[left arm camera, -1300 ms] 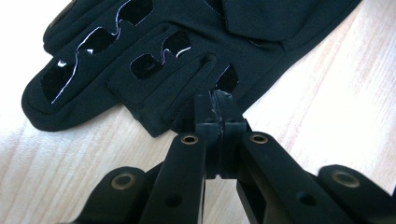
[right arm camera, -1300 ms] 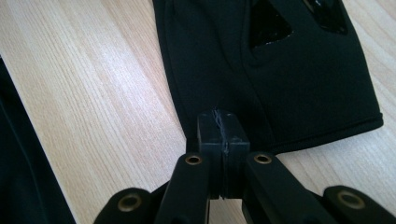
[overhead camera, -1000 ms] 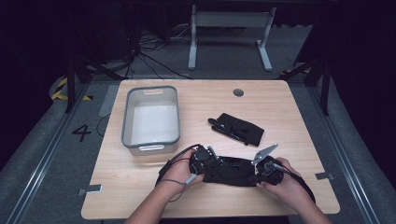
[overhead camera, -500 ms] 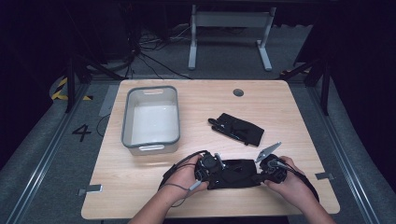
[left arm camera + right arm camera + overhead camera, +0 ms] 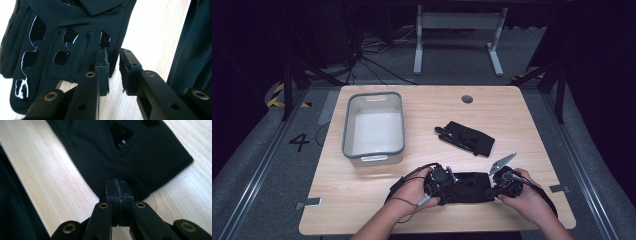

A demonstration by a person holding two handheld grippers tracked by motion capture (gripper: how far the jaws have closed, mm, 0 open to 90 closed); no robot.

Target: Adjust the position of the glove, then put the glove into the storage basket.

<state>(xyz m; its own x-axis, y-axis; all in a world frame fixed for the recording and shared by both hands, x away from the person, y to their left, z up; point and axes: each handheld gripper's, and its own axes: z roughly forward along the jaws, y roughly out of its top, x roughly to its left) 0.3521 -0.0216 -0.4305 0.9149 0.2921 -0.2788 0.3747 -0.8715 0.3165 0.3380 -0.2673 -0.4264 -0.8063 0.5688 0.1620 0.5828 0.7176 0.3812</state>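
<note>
On the near edge of the worktop (image 5: 377, 200) a black glove (image 5: 467, 187) lies flat between the person's two hands, just in front of the grey tub (image 5: 373, 128), with a second black glove (image 5: 466, 138) lying well apart from it toward the middle of the worktop. The left tongs (image 5: 447, 181) sit at the left end of the near glove, and since the earlier frames their jaws have just been opening: in the left gripper view the left tongs (image 5: 114, 71) now stand a narrow gap apart with bare wood showing between them, the glove (image 5: 62, 42) with its glossy patches resting just beside and behind the left pad rather than pinched in it. A second ago this hand was further up and to the left on the worktop, with the glove stretched in a slant; now the hand has come slightly nearer and the glove lies more level and squarer to the edge. The right tongs (image 5: 498, 189) hold the glove's right end as before, with little shift of that hand; in the right gripper view the right tongs (image 5: 119, 188) are pressed fully together on the glove's hem (image 5: 140, 187).
</note>
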